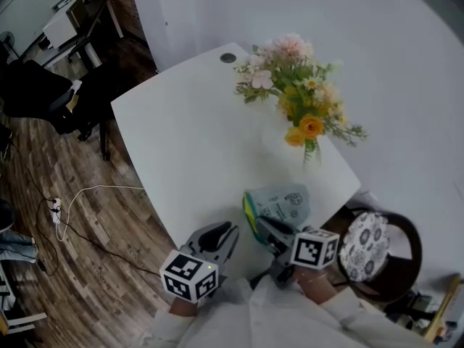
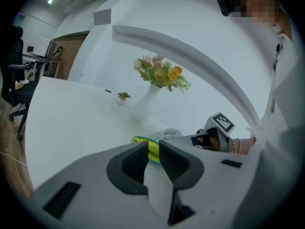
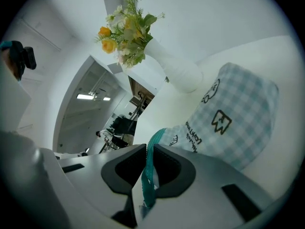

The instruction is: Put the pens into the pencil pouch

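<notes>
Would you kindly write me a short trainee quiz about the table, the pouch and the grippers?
1. True or false: the vase of flowers lies tipped over on the table.
2. What does the right gripper clamp? A) a flower stem B) the pouch by its teal edge C) nothing
3. Fill in: the pouch has a ___ pattern.
Key: 1 false; 2 B; 3 checked.

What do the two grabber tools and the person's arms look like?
Both tools are grey plastic. The left gripper and the right gripper each have two rounded jaws lined with dark ribbed pads. Each one carries a white cube printed with black square markers. The person wears white sleeves.
</notes>
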{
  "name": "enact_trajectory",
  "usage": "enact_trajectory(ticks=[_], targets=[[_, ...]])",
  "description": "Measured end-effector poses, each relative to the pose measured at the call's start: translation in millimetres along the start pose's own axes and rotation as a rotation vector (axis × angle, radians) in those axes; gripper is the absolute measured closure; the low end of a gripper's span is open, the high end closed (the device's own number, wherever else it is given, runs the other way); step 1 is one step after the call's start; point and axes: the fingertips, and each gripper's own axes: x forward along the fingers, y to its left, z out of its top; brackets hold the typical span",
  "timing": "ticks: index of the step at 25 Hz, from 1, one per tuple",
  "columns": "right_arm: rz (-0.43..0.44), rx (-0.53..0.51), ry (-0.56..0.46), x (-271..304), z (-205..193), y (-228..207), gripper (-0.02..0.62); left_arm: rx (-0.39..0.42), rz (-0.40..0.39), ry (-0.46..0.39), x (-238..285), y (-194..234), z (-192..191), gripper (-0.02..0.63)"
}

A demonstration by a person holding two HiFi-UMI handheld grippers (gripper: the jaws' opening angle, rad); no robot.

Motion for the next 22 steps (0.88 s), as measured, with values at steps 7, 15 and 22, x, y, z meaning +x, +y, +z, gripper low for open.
enact_trajectory(ticks=[7, 15, 22], targets=[[-0.096, -0.037, 0.025, 1, -9, -15, 0.551, -0.001, -0.018, 0.022, 2, -2, -6, 0.539], [-0.119, -0.046, 0.019, 0, -12, -16, 0.549, -0.007, -0.029, 0.033, 6, -8, -10, 0.54], [-0.082, -0.144, 0.007, -3, -10, -2, 0.551, -0.03, -0.032, 0.029, 1, -7, -13, 0.54]])
